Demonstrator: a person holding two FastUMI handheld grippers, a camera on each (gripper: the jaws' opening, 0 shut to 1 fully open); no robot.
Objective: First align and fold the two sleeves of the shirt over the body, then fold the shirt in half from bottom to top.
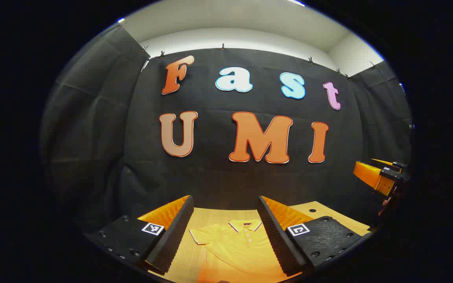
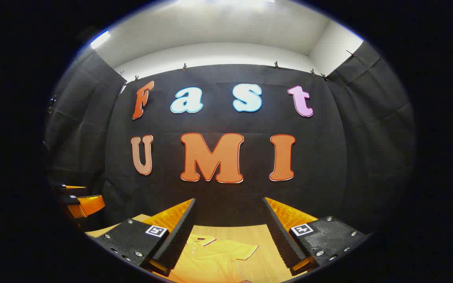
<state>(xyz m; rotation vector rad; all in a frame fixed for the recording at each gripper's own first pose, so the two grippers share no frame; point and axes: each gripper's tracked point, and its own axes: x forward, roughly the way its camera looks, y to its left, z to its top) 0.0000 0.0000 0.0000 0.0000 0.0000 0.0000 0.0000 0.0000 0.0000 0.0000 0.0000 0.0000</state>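
A yellow shirt (image 1: 234, 243) lies flat below and ahead of both raised grippers, left gripper (image 1: 224, 232) and right gripper (image 2: 228, 236), jaws wide apart, holding nothing, its collar end farthest from them.

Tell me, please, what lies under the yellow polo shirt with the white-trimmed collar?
The yellow polo shirt lies flat on a light wooden table, bare wood showing around its collar and sleeves. Whether anything sits beneath the fabric cannot be seen; the cloth covers it.

Yellow shirt (image 1: 236, 245) — white-edged collar (image 1: 245, 226) and cuffs — on a pale wood-grain table (image 2: 258, 243).
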